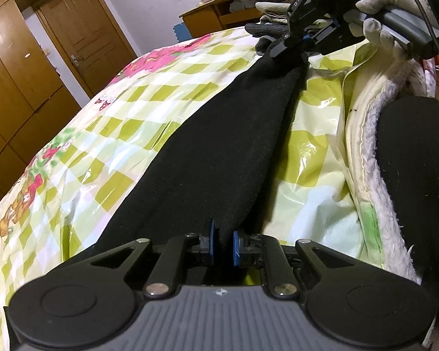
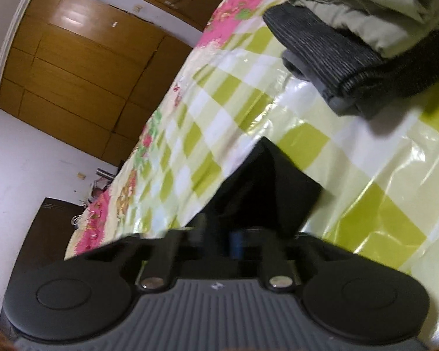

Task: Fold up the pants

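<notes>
Black pants (image 1: 225, 152) lie stretched in a long strip across the bed's green-checked plastic cover (image 1: 108, 134). My left gripper (image 1: 223, 247) is shut on the near end of the pants, the fabric pinched between its blue pads. My right gripper (image 1: 291, 49) shows at the far end in the left wrist view, held by a white-gloved hand (image 1: 386, 14), shut on the other end. In the right wrist view the right gripper (image 2: 219, 241) holds a black fabric corner (image 2: 266, 187) lifted off the cover (image 2: 365, 181).
Folded grey and pale clothes (image 2: 330, 44) are stacked on the bed just beyond the right gripper. A white fleecy blanket (image 1: 374, 152) and a dark garment (image 1: 415, 181) lie along the bed's right side. Wooden wardrobe doors (image 1: 23, 67) and a desk (image 1: 219, 14) stand behind.
</notes>
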Demonstrator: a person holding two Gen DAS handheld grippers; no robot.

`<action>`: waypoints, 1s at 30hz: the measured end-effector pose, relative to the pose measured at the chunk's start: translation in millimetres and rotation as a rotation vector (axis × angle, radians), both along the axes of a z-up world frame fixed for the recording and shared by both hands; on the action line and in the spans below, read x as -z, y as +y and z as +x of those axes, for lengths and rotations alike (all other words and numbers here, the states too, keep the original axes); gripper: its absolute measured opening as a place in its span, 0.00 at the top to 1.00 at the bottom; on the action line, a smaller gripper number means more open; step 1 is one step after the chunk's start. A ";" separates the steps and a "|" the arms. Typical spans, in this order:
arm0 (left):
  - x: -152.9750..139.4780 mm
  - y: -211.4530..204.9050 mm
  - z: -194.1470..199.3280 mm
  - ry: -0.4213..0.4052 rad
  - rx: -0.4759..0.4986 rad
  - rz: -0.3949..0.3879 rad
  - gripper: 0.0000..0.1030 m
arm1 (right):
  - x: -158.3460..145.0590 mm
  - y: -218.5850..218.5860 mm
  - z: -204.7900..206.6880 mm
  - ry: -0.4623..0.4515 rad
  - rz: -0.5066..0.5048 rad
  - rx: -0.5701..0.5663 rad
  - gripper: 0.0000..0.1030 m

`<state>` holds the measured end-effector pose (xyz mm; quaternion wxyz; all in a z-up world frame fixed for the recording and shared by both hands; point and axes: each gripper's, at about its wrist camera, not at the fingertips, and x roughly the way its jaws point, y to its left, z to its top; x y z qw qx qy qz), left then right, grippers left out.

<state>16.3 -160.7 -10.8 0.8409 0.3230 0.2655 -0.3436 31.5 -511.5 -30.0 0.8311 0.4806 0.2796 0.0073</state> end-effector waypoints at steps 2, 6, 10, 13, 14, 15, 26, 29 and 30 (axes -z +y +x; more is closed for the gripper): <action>0.6 -0.9 0.0 -0.003 0.003 0.005 0.72 | -2.8 -3.0 0.4 -0.012 0.000 0.021 0.93; -0.9 -1.9 1.3 -0.003 -0.002 -0.003 0.72 | -28.5 -11.2 6.4 -0.124 -0.014 0.048 0.94; 2.8 -3.1 0.8 -0.005 -0.002 0.004 0.72 | -45.7 -2.5 8.7 -0.202 -0.081 0.025 0.94; 4.6 -2.7 0.2 -0.006 0.001 0.006 0.72 | -12.1 -13.7 13.2 -0.057 -0.029 0.056 0.94; 4.0 -2.4 0.1 -0.005 0.001 0.005 0.72 | -0.1 -18.7 12.1 -0.005 0.000 0.072 0.94; 3.5 -2.1 0.6 0.000 -0.001 0.002 0.72 | 5.0 -20.9 9.2 0.010 0.010 0.080 0.93; -3.4 -3.1 -2.3 -0.028 0.011 -0.015 0.71 | -46.7 -2.9 8.8 -0.209 -0.082 0.044 0.94; 3.6 -5.9 -2.5 -0.019 0.018 0.002 0.71 | -22.8 -11.6 7.7 -0.090 -0.098 0.075 0.94; 4.1 -5.5 -2.9 -0.015 0.015 0.000 0.71 | -11.5 -13.9 8.1 -0.017 -0.111 0.087 0.94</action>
